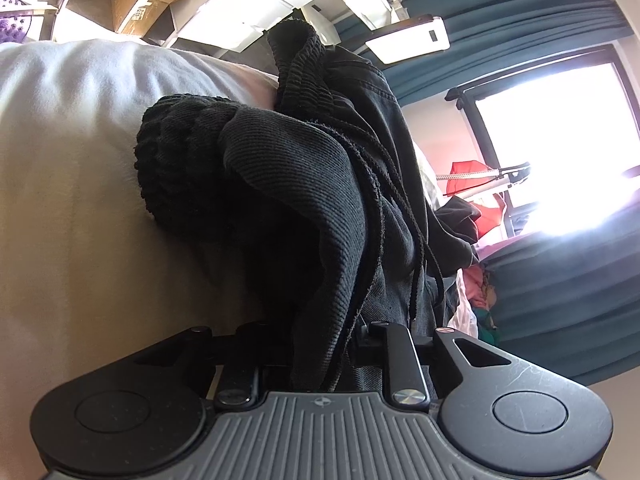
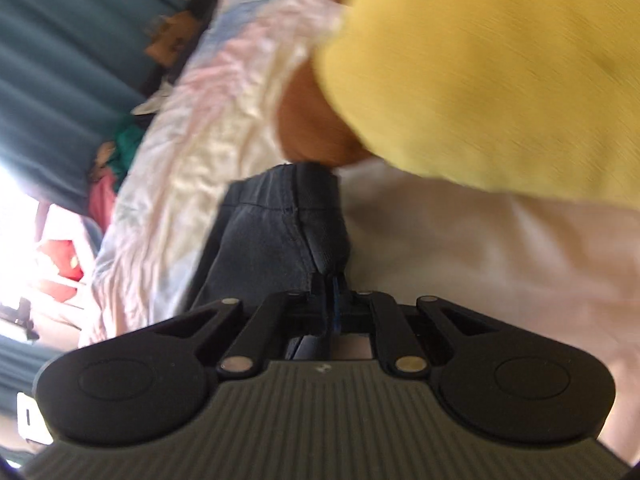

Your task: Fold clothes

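Both wrist views close-up, sharing dark garment (image 1: 320, 208), teal curtain (image 2: 60, 60)

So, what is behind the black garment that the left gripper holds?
Behind the black garment show a white sheet, teal curtains and a bright window. The cloth hides everything directly behind it.

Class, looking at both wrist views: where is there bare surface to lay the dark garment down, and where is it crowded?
Free: the white sheet left of the black garment. Crowded: the clothes pile by the teal curtain.
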{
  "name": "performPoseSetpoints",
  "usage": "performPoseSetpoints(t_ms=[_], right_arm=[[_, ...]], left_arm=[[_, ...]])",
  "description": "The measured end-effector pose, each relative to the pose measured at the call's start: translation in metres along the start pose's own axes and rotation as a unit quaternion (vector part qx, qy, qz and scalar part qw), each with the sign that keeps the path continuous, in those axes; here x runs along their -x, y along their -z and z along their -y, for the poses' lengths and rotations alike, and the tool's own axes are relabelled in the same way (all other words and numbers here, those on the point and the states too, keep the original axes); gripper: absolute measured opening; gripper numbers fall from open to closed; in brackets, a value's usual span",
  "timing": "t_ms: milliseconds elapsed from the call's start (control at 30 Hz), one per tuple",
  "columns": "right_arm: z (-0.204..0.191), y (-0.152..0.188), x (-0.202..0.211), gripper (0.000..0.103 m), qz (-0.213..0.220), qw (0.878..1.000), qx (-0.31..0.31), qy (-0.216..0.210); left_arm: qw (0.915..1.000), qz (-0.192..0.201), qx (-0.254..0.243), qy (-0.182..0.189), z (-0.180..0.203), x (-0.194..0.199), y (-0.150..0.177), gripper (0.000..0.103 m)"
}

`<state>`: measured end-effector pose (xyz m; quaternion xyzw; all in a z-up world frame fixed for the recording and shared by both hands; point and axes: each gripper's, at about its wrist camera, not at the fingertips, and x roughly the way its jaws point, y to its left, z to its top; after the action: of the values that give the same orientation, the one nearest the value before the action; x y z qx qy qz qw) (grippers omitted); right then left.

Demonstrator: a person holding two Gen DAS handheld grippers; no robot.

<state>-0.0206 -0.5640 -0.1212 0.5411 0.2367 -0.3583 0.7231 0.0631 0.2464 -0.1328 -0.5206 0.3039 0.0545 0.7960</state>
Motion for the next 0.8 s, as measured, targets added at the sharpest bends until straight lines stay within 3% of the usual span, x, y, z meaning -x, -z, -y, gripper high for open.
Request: performPoseSetpoints(t_ms=[167,233,267,300,433,467,500,533,567,600,733,800], right_arm=[[0.019,0.001,0.008,0.012,0.000,0.998,-0.057,-0.025],[0.019,0.000,0.010,0.037,0.003,0.998,-0.055,-0.040],[0.019,0.000,0.010,0.068,0.003,0.997,-0.055,-0.046],[0.019,0.001,0.008,0.082,0.002,0.997,-0.056,-0.048],[0.014,-0.001,-0.014,0.082,-0.006,0.999,-0.040,-0.031],[0.011,-0.003,-0.022,0.075,-0.006,0.999,-0.026,-0.028],[0.005,-0.005,-0.030,0.054,-0.002,1.000,-0.004,-0.021],[-0.003,-0.007,-0.036,0.041,0.003,1.000,0.020,-0.006],[-0.013,-0.008,-0.039,0.016,0.008,0.999,0.040,0.001],[-0.026,-0.009,-0.040,0.008,0.014,0.998,0.058,-0.003],[-0.084,-0.011,-0.040,0.007,0.041,0.989,0.140,-0.026],[-0.118,-0.022,-0.031,0.006,0.049,0.985,0.153,-0.070]], left_arm=[[1.0000,0.000,0.008,-0.002,-0.002,-0.001,-0.001,0.024],[0.9999,0.001,0.012,-0.002,-0.003,-0.002,-0.001,0.024],[0.9999,0.001,0.014,-0.002,-0.003,-0.002,-0.001,0.024],[0.9999,0.001,0.015,-0.003,-0.004,-0.002,-0.001,0.024],[0.9997,0.001,0.022,-0.004,-0.006,-0.004,-0.002,0.025],[0.9997,0.001,0.024,-0.004,-0.006,-0.004,-0.002,0.026],[0.9996,0.003,0.027,-0.006,-0.006,-0.005,-0.002,0.027],[0.9995,0.005,0.030,-0.004,-0.006,-0.006,-0.003,0.025],[0.9994,0.007,0.033,-0.003,-0.006,-0.007,-0.003,0.023],[0.9993,0.010,0.035,-0.001,-0.006,-0.008,-0.003,0.016],[0.9997,0.023,0.011,0.001,0.007,-0.002,-0.009,0.008],[0.9994,0.032,0.008,0.014,0.016,0.006,-0.014,0.008]])
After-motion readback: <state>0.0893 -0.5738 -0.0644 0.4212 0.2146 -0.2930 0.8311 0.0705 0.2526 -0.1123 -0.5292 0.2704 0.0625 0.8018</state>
